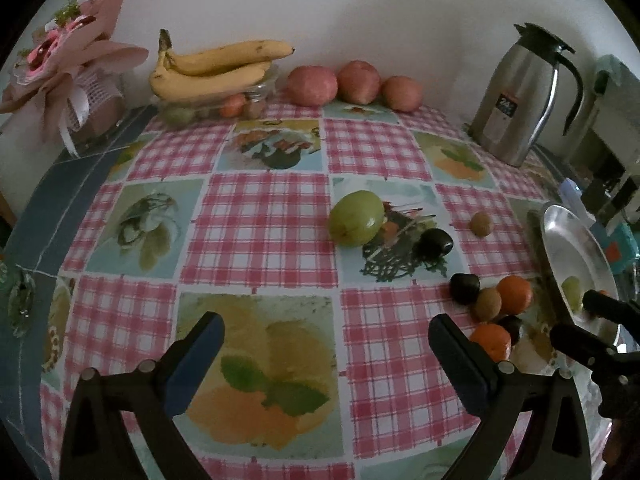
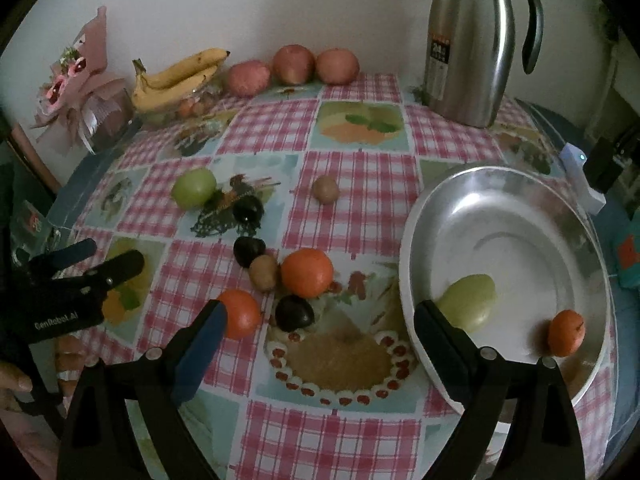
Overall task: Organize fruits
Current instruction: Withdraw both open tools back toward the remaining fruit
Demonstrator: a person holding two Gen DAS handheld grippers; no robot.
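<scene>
A silver plate [image 2: 520, 216] at the right holds a green fruit [image 2: 470, 300] and a small orange fruit [image 2: 566, 332]. Loose on the tablecloth lie a green apple [image 2: 194, 187], a kiwi [image 2: 326, 189], dark plums [image 2: 249, 208] [image 2: 249, 250] [image 2: 294, 313], a second kiwi [image 2: 264, 273] and two oranges [image 2: 307, 272] [image 2: 240, 314]. My right gripper [image 2: 320, 320] is open and empty above the cloth, just in front of the fruit cluster. My left gripper [image 1: 326, 336] is open and empty, left of the cluster [image 1: 514, 294]; it also shows in the right wrist view [image 2: 100, 256].
Bananas [image 1: 216, 68] on a glass bowl and three red apples [image 1: 354, 82] sit at the back wall. A steel thermos jug [image 2: 468, 40] stands back right. A pink bouquet [image 1: 60, 64] stands back left. The table edge runs along the left.
</scene>
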